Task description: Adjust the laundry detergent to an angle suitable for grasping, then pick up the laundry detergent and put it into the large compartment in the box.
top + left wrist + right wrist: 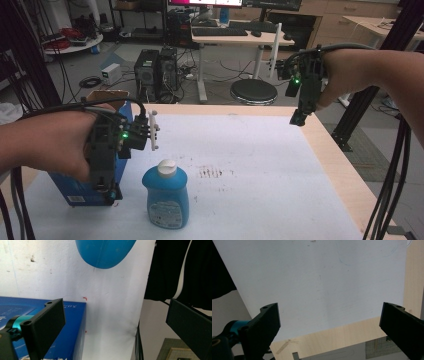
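Observation:
A blue bottle [165,192] with a white cap stands upright on the white mat [260,170] near the front; its rounded blue body [106,252] hangs at the top of the left gripper view. A blue box [80,187] stands at the mat's left edge, and its top [72,322] lies under one jaw. My left gripper [107,190] points down over the box, open, with nothing between its jaws. My right gripper [298,119] hangs open above the mat's far right corner, holding nothing. Its own view looks down on bare mat [324,285].
The wooden table edge [340,170] runs along the right of the mat. A cardboard box [107,95] stands behind the blue box. Beyond the table are computer towers [155,72], a stool [253,91] and a desk [240,35]. Cables [395,185] trail at the right.

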A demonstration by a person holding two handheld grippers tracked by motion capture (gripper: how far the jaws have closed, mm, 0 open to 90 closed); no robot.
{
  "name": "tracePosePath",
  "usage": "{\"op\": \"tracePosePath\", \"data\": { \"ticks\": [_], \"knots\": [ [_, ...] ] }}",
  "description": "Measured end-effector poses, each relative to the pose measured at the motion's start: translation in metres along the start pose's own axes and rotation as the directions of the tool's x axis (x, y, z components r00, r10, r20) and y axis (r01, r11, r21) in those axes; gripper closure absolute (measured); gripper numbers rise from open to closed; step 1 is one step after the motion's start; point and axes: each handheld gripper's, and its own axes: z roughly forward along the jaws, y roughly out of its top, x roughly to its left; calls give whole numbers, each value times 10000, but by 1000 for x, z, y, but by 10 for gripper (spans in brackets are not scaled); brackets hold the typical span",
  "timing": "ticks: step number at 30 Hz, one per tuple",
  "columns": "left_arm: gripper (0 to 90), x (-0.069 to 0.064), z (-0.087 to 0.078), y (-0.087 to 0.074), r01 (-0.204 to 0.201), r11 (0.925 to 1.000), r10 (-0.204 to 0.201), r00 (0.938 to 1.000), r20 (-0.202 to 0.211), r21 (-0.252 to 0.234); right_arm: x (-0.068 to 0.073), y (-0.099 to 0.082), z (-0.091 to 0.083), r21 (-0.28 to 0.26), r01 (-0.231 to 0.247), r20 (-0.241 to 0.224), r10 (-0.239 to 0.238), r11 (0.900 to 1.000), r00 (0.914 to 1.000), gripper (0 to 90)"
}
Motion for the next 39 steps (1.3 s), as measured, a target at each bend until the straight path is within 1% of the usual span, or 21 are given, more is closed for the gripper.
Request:
{"op": "tracePosePath", "data": {
  "ticks": [3,5,6,11,12,16,17,19,21,22,26,31,33,36,37,39],
  "knots": [
    [24,0,-1,-1,17,10000,-17,10000,-19,-85,0,0,1,97,-99,0,99,9999,10000,22],
    [24,0,0,-2,30,10000,-30,10000,-30,-11,0,0,2,133,-23,20,23,9999,10000,22],
    [24,-1,-1,-2,114,9999,-114,9999,-55,-9,0,0,3,277,6,0,-6,9996,10000,22],
    [24,-4,-3,-1,110,9999,-110,9999,3,-114,4,2,0,35,-4,48,4,10000,10000,22],
    [24,-5,-3,-1,82,9999,-82,10000,-11,-82,4,2,-1,39,71,92,-71,10000,9999,22],
    [24,-5,-3,0,85,9999,-86,10000,-41,-117,4,2,0,111,99,84,-99,9999,9999,22],
    [24,-5,-2,0,77,9999,-77,10000,-30,-153,5,3,2,161,66,73,-67,9998,10000,22],
    [24,-5,0,0,107,9998,-107,9999,7,-172,3,4,2,174,185,85,-186,9997,9998,22],
    [24,-3,1,-1,118,9999,-118,9999,69,-87,3,5,2,59,79,89,-80,10000,9999,22],
    [24,-1,2,-1,115,9998,-114,9999,56,-142,3,5,2,58,84,81,-84,9999,9999,22],
    [24,1,-2,-2,199,9997,-199,9998,-11,-174,1,5,3,73,-10,102,10,10000,9999,22],
    [24,2,0,-1,128,9999,-128,9999,56,-107,-1,3,7,140,22,75,-23,9999,10000,22],
    [24,3,-1,-2,124,9998,-123,9999,33,-168,-1,3,8,157,-93,64,92,9998,9999,22],
    [24,4,0,-3,151,9996,-151,9999,-6,-230,-1,3,8,208,-68,79,67,9998,9999,22],
    [24,4,0,-3,179,9996,-180,9998,-52,-221,0,4,8,251,-87,150,83,9996,9999,22],
    [24,4,0,-4,157,9996,-158,9999,-15,-252,2,6,7,176,-60,186,56,9998,9998,22]
  ]
}}
